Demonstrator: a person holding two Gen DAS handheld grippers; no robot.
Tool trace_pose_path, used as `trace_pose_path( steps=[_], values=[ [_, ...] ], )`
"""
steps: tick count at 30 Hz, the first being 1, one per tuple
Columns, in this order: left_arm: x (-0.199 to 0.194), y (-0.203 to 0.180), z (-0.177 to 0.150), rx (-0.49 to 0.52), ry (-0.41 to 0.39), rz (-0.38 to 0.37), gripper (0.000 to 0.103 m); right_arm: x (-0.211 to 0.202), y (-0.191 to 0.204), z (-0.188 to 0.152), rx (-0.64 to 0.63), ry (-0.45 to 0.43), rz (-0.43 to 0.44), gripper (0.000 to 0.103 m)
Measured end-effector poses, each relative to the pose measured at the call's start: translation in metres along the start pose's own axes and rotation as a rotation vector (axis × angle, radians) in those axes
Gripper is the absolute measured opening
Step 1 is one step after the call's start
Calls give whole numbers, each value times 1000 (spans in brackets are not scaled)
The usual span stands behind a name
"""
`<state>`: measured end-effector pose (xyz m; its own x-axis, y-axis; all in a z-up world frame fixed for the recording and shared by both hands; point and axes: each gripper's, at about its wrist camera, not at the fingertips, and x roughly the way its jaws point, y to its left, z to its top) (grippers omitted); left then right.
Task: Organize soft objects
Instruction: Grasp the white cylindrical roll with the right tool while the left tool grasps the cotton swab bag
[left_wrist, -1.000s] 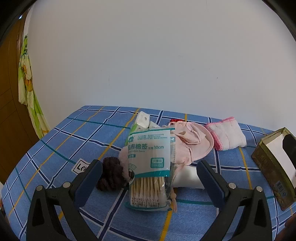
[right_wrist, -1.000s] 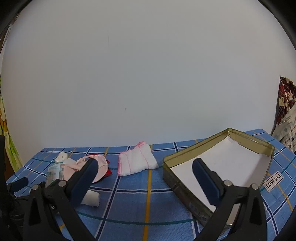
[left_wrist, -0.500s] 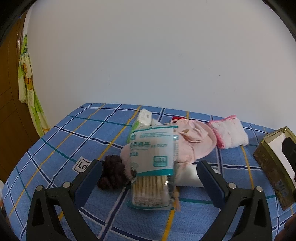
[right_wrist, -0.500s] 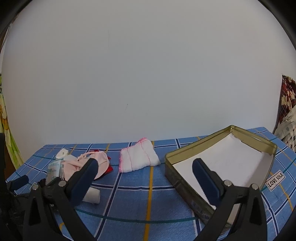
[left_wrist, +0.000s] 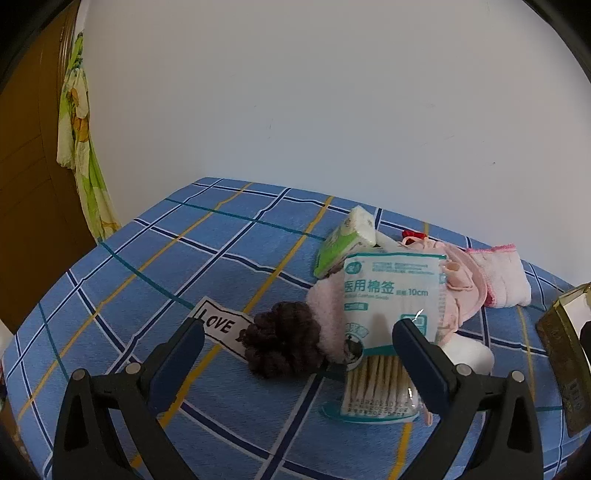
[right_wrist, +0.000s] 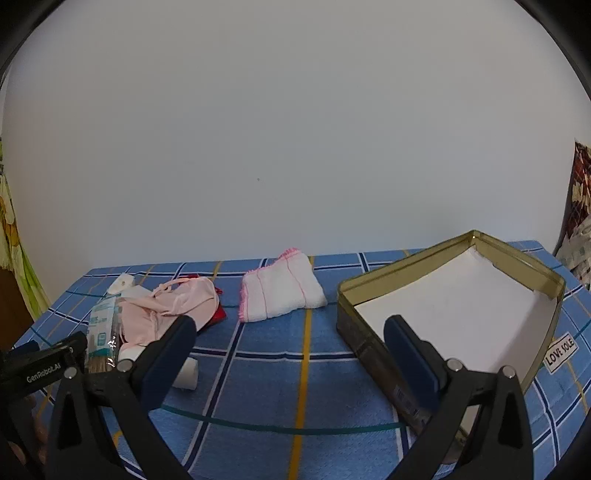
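A pile of soft things lies on the blue checked cloth (left_wrist: 184, 258): a dark brown fuzzy scrunchie (left_wrist: 284, 343), a pink fluffy item (left_wrist: 328, 314), a cotton swab packet (left_wrist: 388, 314), a pale pink garment (left_wrist: 461, 280) and a tissue pack (left_wrist: 343, 240). A folded white towel with pink edging (right_wrist: 280, 291) lies apart. My left gripper (left_wrist: 295, 339) is open, its fingers either side of the scrunchie and swab packet. My right gripper (right_wrist: 288, 339) is open and empty above the cloth, left of an open gold tin (right_wrist: 554, 288).
A white roll (right_wrist: 186, 371) lies near the right gripper's left finger. A wooden door (left_wrist: 22, 184) and a hanging green floral cloth (left_wrist: 79, 140) stand at the left. A white wall backs the table. Patterned fabric (right_wrist: 576, 206) is at the far right.
My left gripper has swung left and closer to the pile, so the scrunchie now sits between its fingers. My right gripper has shifted only slightly. Both stay open.
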<state>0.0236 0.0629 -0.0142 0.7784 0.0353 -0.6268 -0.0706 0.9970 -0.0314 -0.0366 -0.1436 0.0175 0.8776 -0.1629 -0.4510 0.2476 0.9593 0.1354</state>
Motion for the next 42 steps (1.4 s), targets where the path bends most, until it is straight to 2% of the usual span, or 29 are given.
trace_pose_path(
  steps=[14,17,21,22,24,27,34,35,37,42],
  values=[
    [5,-6,0,39,20,-29,103,5,4,-3,-34,22,18,103],
    [5,-2,-1,43,37,-38,103,7,9,-2,-58,36,47,103],
    [6,11,-5,25,46,-25,102,18,25,-1,-108,93,134,102],
    [7,15,-5,12,50,-21,102,23,32,-2,-133,122,170,101],
    [10,20,-4,-13,65,-29,102,31,44,-4,-184,165,201,92],
    [11,20,-4,-25,86,-74,102,45,69,-13,-310,245,247,85],
    [9,14,-4,6,81,-74,103,71,106,-27,-451,323,306,84],
    [9,15,-4,0,82,-76,103,76,110,-27,-462,330,304,80],
    [10,16,-4,-6,86,-76,103,83,116,-29,-465,354,325,64],
    [16,17,-5,-17,118,-112,103,74,116,-34,-471,355,323,50]
  ],
)
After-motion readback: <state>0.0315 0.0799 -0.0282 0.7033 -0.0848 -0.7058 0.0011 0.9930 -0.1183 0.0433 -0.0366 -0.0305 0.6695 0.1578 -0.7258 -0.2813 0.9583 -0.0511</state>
